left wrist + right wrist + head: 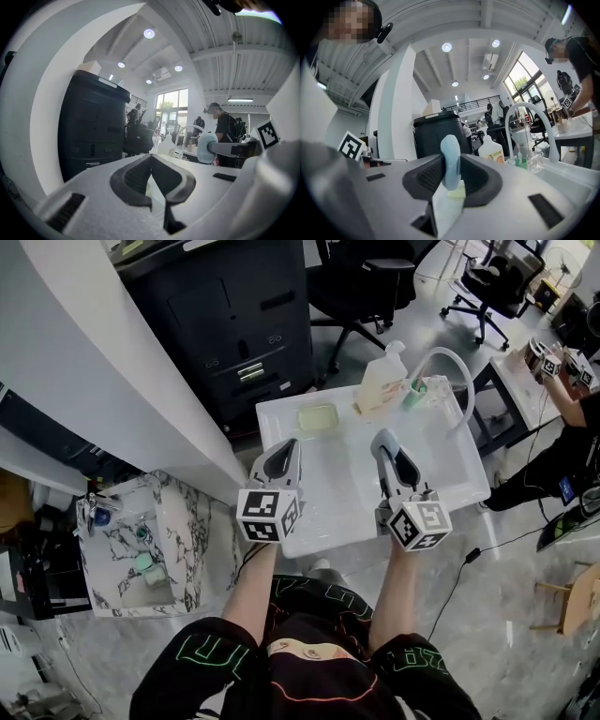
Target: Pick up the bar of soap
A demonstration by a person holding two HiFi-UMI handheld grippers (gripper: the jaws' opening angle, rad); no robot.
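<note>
Our right gripper [451, 165] clamps the pale blue bar of soap [450, 145] above the white sink [441, 479]; our left gripper [151, 160] hovers alongside, jaws together, empty.

Office with swivel chairs [492, 282], cabinet [234, 329]

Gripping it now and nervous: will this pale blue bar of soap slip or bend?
Probably stiff: the pale blue bar of soap stands upright, unbent, in the right claw. Its smooth rounded faces may well slip.
</note>
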